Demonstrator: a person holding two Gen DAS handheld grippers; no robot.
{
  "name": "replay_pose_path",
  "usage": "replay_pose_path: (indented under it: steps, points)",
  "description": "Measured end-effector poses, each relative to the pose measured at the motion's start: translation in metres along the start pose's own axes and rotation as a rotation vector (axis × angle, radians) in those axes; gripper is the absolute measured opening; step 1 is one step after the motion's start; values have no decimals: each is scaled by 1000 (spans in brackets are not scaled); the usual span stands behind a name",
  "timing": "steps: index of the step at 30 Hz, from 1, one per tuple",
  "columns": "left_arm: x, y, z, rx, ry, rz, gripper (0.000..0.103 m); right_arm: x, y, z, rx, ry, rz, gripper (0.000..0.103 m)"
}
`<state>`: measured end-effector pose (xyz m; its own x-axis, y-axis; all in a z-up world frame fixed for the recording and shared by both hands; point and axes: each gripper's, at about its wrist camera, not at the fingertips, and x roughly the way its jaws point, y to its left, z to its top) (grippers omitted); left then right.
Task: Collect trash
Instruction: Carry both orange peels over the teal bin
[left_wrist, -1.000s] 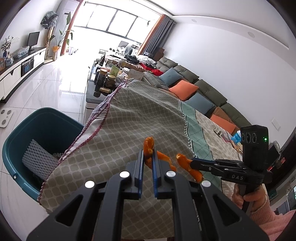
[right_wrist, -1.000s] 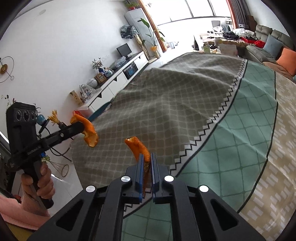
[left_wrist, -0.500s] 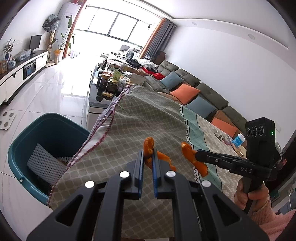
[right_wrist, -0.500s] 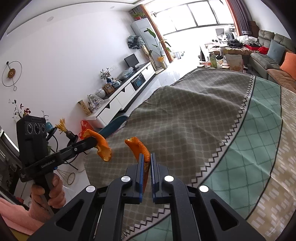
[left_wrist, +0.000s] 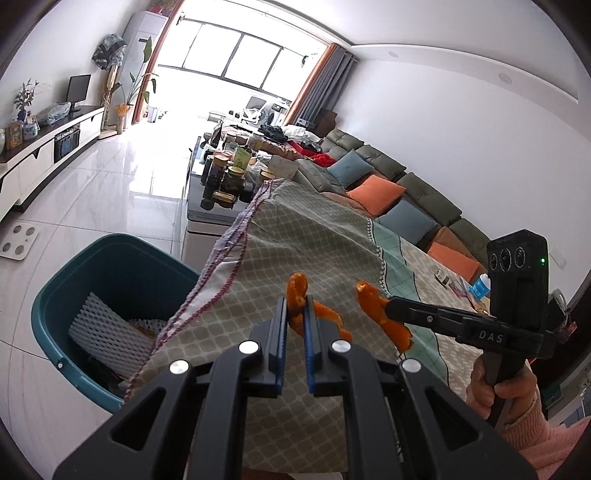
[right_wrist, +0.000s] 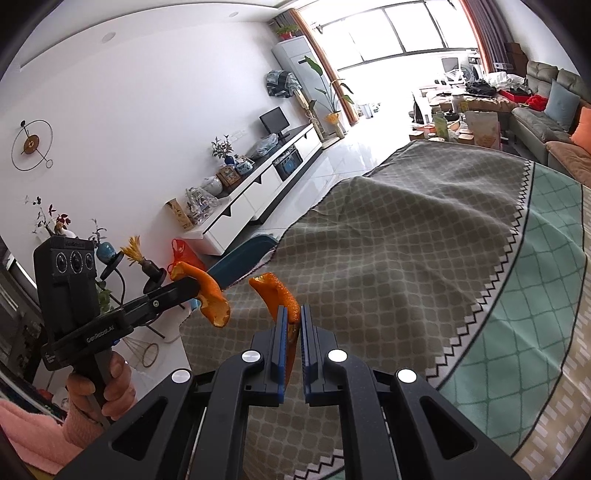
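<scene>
My left gripper (left_wrist: 295, 304) is shut on a curled piece of orange peel (left_wrist: 297, 291), held in the air above the table's left edge. My right gripper (right_wrist: 292, 314) is shut on a second orange peel (right_wrist: 275, 291). The right gripper also shows in the left wrist view (left_wrist: 388, 308) with its peel (left_wrist: 384, 314), close to the right of my left one. The left gripper shows in the right wrist view (right_wrist: 195, 286) with its peel (right_wrist: 210, 295). A teal bin (left_wrist: 122, 258) stands on the floor below left of the table, with white foam netting (left_wrist: 107, 328) inside.
The table carries a grey and green patterned cloth (right_wrist: 424, 240) that hangs over the bin's rim. A low table with jars (left_wrist: 225, 181) stands beyond, a sofa with cushions (left_wrist: 388, 192) at right, a white TV cabinet (right_wrist: 258, 184) along the left wall.
Both grippers have risen and tilted up with their peels; the view now takes in more of the room and the bin. Both stay shut on their peels and close together.
</scene>
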<state>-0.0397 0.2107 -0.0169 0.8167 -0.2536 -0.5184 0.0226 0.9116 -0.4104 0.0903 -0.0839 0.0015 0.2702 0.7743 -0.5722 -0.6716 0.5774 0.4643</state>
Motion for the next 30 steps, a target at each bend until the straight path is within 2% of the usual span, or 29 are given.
replay_pose_path:
  steps: [30]
  points:
    - [-18,27,10,-18,-51,71,10,39,32,20,-37,35,70,7]
